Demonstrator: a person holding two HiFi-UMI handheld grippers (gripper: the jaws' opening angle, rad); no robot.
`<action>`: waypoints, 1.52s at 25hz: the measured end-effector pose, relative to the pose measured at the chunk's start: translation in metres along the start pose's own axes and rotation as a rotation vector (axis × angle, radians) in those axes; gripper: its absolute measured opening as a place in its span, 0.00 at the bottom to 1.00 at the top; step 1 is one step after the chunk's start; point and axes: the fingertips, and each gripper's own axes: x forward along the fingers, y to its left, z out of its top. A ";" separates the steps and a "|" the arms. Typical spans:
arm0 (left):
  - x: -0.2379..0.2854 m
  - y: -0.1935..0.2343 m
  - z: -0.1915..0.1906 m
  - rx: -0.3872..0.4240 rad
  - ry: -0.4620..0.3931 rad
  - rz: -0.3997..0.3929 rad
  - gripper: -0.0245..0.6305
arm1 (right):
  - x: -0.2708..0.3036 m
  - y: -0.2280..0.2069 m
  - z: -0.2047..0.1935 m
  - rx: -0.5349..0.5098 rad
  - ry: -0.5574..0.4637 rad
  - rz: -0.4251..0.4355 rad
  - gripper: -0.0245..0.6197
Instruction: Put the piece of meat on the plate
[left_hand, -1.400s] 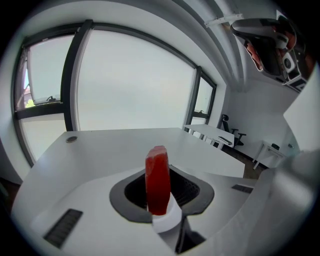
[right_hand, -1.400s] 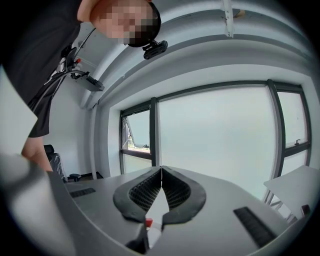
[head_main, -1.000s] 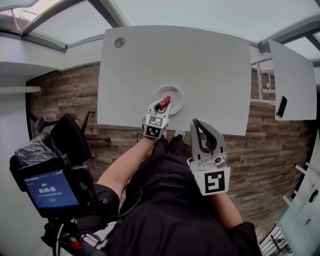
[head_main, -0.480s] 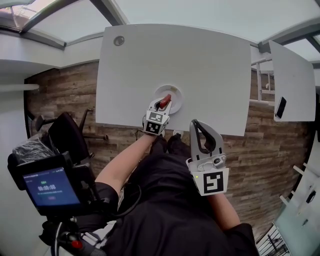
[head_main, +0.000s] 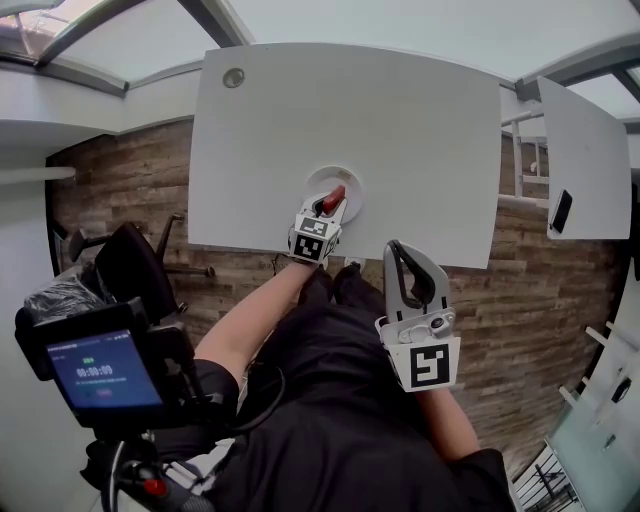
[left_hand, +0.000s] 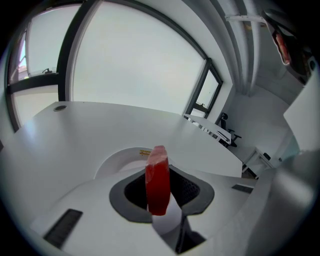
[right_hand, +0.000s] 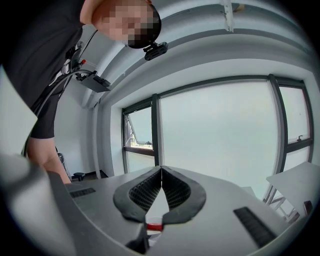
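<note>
Meat piece (left_hand: 157, 180), red, pinched upright btwn left gripper (head_main: 328, 205) jaws, over white plate (head_main: 352, 181) on surface (head_main: 400, 120). Right gripper (right_hand: 161, 170) jaws pressed together, empty, off surface's near edge.

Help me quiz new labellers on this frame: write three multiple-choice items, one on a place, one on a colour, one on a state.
1. Where is the piece of meat relative to the plate? A lying flat on it; B held at it in the left gripper; C nowhere near it.
2. What colour is the plate? A black; B blue; C white.
3. How do the right gripper's jaws stand? A shut, empty; B wide open; C shut on the meat.
Answers: 1 B, the left gripper view shows it clamped between the jaws, plate just beyond; 2 C, white in both views; 3 A, its tips meet with nothing between.
</note>
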 end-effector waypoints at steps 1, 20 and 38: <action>0.000 -0.001 0.000 -0.003 0.000 -0.003 0.18 | 0.000 0.000 0.000 -0.002 0.000 -0.001 0.05; 0.002 0.003 0.001 0.053 0.013 0.003 0.19 | -0.010 -0.008 -0.003 -0.008 0.004 -0.039 0.05; 0.003 0.018 0.000 0.100 -0.004 0.080 0.32 | -0.014 -0.009 -0.005 0.041 0.020 -0.057 0.05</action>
